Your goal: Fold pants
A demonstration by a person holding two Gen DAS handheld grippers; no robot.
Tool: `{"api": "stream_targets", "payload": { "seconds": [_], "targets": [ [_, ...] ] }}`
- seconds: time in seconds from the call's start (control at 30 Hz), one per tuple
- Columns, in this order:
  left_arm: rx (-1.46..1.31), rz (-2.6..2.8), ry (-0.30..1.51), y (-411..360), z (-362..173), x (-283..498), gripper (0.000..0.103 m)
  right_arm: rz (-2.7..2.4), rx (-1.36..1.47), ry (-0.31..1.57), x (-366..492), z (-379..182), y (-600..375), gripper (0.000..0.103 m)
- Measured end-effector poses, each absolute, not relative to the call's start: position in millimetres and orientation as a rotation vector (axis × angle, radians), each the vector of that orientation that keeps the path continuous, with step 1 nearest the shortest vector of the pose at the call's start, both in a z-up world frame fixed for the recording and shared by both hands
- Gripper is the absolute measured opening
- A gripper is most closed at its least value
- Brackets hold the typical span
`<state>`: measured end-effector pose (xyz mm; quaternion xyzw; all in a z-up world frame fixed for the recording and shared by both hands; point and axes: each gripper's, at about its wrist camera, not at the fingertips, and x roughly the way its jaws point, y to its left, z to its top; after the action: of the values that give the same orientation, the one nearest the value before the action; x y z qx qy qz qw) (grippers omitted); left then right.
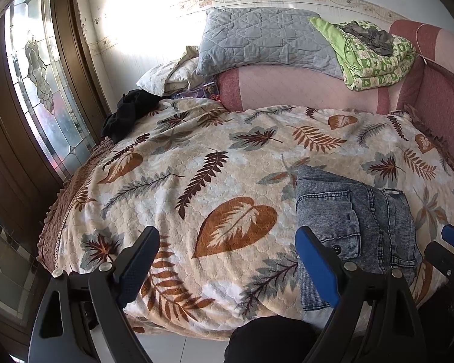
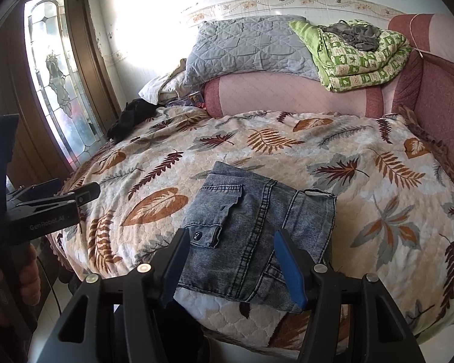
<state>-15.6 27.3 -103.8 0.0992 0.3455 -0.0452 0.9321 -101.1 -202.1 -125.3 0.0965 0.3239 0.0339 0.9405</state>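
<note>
Grey-blue denim pants [image 2: 251, 236] lie folded into a compact rectangle near the front edge of the bed, pocket flap facing up; they also show in the left wrist view [image 1: 357, 227]. My right gripper [image 2: 231, 267] is open and empty, held just above the near edge of the pants with its jaws to either side. My left gripper [image 1: 227, 260] is open and empty over the bedspread to the left of the pants. It shows from the side in the right wrist view [image 2: 75, 192].
The bed has a leaf-print bedspread [image 1: 196, 163]. At the head lie a grey quilted pillow [image 1: 257, 39], a green folded blanket [image 1: 375, 60] and a pink bolster [image 1: 302, 87]. A black garment [image 1: 127, 115] sits at the far left corner. A glass door [image 1: 36, 69] stands to the left.
</note>
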Motion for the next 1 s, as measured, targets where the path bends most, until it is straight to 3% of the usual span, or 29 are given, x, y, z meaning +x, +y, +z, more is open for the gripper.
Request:
{"api": "stream_targets", "payload": {
  "seconds": [1.0],
  "targets": [
    [0.225, -0.101, 0.754, 25.9, -120.0, -6.4, 0.091, 0.075, 0.199, 0.696, -94.8, -134.5, -201.0, 0.065]
  ]
}}
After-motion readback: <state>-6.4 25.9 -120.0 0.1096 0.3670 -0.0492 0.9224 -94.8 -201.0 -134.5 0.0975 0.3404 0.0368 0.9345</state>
